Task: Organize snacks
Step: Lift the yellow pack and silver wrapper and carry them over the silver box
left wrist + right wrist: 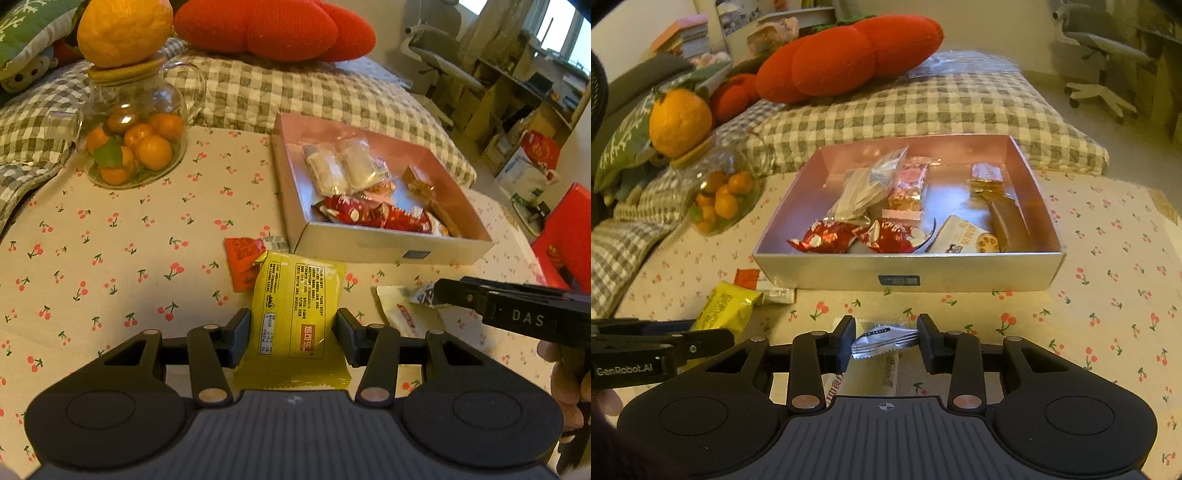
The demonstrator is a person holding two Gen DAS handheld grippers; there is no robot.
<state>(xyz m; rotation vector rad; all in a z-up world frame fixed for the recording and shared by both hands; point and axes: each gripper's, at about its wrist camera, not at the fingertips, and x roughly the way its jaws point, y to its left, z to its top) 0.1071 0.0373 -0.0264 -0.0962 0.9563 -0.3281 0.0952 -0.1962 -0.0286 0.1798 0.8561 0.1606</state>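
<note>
1. Receiving container: the shallow rectangular cardboard box with silver outer walls and a pink interior (908, 267) stands on the cherry-print tablecloth (110, 258), just beyond both grippers. It is rigid, open-topped and already holds several wrapped snacks. It looks light, so a push against a wall may slide it; deliver items from above.

2. Yellow rectangular foil snack packet with printed label (295, 321): it sits between the pads of the left gripper (293, 339), which are closed to a moderate width against its two long edges. In the left wrist view its far end points at the box's near wall. Judged light, soft and air-cushioned, with a slick film surface. The contents are probably brittle, so hold the flat mid-body with moderate force only.

3. White flat snack wrapper with red print (406, 317): it lies on the cloth below the right gripper. Thin and limp; best taken across its width.

4. Small clear-and-silver crimped candy wrapper (886, 338): the right gripper (886, 341) is closed to a narrow gap on it, pads at its two ends, and appears to hold it above the cloth. Very light and crinkly; the film deforms easily, so slippage is the main risk.

5. Orange-red sachet (240, 264): on the cloth, partly under the yellow packet.
</note>
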